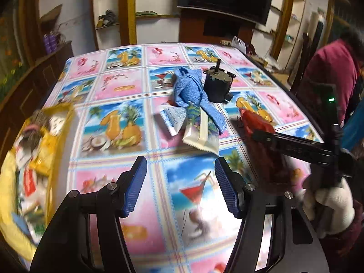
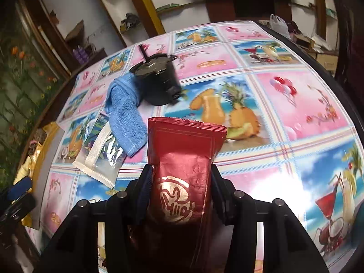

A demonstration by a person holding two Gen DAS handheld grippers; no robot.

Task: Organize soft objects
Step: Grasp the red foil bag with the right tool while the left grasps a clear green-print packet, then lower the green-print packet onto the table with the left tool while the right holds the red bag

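Note:
My right gripper (image 2: 182, 182) is shut on a red foil pouch (image 2: 184, 159), which stands upright between its fingers just above the tablecloth; the left wrist view shows the same red pouch (image 1: 257, 122) at the right. My left gripper (image 1: 180, 182) hangs open over the cloth with nothing between its blue pads. Ahead of it lie a blue towel (image 1: 193, 91), a white printed sachet (image 1: 173, 118) and a green-and-clear packet (image 1: 200, 134), the towel overlapping both. At the left table edge a yellow bag (image 1: 27, 159) holds several soft packets.
A black motor-like part (image 1: 216, 86) stands against the blue towel (image 2: 124, 113). The table (image 1: 109, 77) has a fruit-print cloth. A person in a dark red top (image 1: 329, 72) is at the right, with a white-gloved hand (image 1: 329, 202) on the right tool. Shelves and a television stand behind.

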